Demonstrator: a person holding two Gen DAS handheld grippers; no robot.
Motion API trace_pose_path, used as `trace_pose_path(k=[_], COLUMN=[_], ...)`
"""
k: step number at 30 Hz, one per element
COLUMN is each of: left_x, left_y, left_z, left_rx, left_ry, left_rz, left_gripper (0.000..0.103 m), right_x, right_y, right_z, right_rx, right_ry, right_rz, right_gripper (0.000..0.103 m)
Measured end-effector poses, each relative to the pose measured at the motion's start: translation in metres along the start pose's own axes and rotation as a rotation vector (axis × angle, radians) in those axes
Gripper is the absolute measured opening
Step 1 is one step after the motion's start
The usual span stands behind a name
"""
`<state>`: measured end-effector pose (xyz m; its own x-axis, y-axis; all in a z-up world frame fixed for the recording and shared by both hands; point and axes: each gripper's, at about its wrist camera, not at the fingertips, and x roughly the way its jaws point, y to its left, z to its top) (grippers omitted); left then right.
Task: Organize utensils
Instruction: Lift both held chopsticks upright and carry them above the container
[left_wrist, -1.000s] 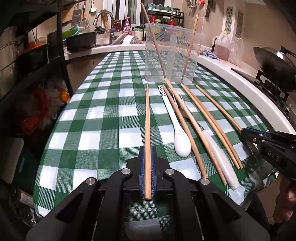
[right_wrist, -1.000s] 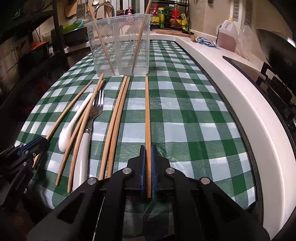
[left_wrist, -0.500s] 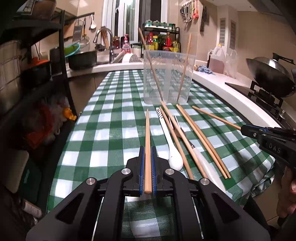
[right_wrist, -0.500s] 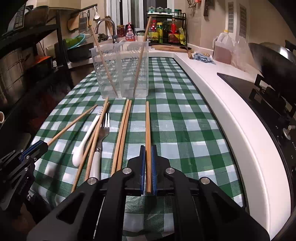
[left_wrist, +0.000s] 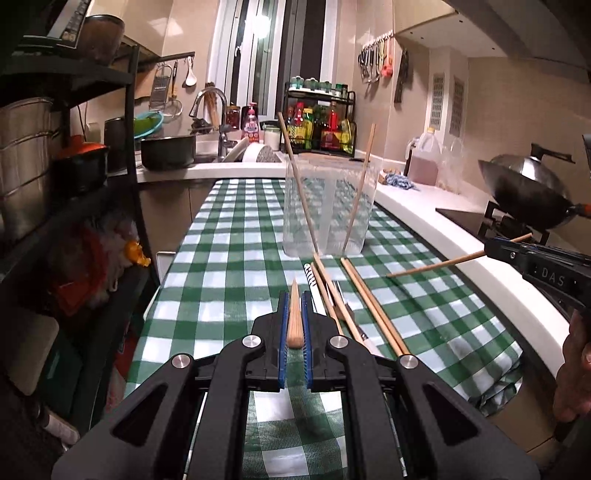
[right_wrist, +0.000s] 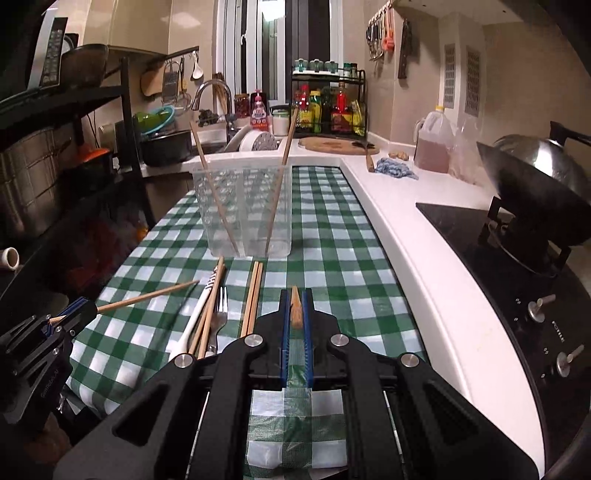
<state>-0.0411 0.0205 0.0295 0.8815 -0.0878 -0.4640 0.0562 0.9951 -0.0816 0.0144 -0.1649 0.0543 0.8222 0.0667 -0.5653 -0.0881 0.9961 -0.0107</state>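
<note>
Clear container (left_wrist: 328, 210) ahead; seemingly open tablecloth (left_wrist: 229, 266).

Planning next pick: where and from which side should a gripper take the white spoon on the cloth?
Take the white spoon midway along its slim straight handle, from above, jaws across it. It lies flat, bowl end nearest. Favour its left in the right wrist view, over bare tablecloth; chopsticks lie close along its right, likely a tight fit.

The right gripper (right_wrist: 295, 314) clamps a wooden chopstick (right_wrist: 295, 308) between its blue pads, lifted off the green checked tablecloth (right_wrist: 332, 266). Ahead and slightly left stands a clear plastic container (right_wrist: 243, 210) holding two chopsticks. Left of the claw lie a chopstick pair (right_wrist: 253, 295), a fork (right_wrist: 219, 319) and a white spoon (right_wrist: 195, 317). Far left, the left gripper (right_wrist: 79, 310) grips another chopstick (right_wrist: 147, 295).
</note>
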Motion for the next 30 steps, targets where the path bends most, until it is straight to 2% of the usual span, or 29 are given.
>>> trace_pose_path(k=[11,20,30], left_x=[-0.020,-0.027,0.000], left_y=[-0.003,0.010,0.031], left_z=[0.021,0.080,0.125], left_rx=[-0.006,-0.034,-0.082], left_ry=[-0.060,-0.106,0.006], left_rz=[-0.006,-0.059,-0.081], left_gripper=[0.007,0.007,0.006], right_x=[-0.027,-0.032,-0.027], right_y=[-0.005,-0.012,-0.014], right_z=[0.028,0.066,0.099], right_rx=[0.009,0.028,0.033], right_ry=[-0.080,-0.109,-0.112], right_rz=[0.005,0.032,0.067], right_gripper=[0.006,0.007,0.007])
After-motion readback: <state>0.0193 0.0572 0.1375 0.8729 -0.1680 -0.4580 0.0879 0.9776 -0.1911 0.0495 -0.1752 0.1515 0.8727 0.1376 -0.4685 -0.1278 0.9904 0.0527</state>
